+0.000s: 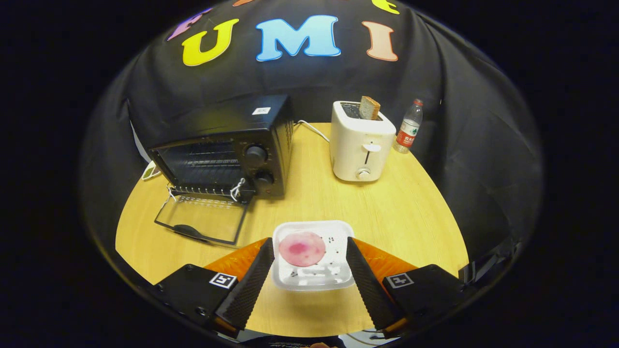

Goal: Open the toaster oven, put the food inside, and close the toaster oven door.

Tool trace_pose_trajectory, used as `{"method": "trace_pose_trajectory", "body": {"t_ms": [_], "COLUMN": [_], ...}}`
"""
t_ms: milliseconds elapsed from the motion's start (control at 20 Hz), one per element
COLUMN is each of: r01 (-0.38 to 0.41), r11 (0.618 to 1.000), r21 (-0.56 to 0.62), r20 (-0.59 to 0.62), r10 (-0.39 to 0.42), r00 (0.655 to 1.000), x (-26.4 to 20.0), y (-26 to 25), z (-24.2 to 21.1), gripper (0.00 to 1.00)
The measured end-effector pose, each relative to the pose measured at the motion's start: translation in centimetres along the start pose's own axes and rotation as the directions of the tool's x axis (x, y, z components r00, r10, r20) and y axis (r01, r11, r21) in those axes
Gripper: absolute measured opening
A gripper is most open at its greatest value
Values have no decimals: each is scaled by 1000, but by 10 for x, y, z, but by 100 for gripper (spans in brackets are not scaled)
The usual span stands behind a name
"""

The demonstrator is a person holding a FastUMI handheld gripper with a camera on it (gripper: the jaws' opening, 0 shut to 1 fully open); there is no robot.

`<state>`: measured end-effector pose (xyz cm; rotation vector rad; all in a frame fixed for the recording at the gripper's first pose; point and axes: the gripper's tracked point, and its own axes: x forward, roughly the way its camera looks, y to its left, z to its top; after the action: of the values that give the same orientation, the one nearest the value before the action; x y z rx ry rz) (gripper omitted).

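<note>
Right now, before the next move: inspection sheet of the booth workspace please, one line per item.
Surface: round wooden table, no spills seen.
Job's things: black toaster oven, glass door folded down open, rack inside bare; white plastic tray with a pink round slice of food, between the fingers.
Clutter: white pop-up toaster with a slice of bread sticking up; water bottle beside it.
Grippers: gripper fingers flank the tray's sides; contact cannot be confirmed.
Cables: white cord between oven and toaster.
Surroundings: black cloth wall.
</note>
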<state>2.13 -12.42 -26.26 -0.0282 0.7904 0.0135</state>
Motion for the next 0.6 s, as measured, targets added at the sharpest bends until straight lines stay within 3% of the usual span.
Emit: {"method": "trace_pose_trajectory", "body": {"t_ms": [350, 600], "r01": [-40, -135], "r11": [998, 989], "r21": [-58, -55], "r20": [-172, -334], "r10": [30, 109], "r00": [985, 936], "x": [48, 70], "y": [-60, -58], "z": [-22, -55], "gripper": [96, 96]}}
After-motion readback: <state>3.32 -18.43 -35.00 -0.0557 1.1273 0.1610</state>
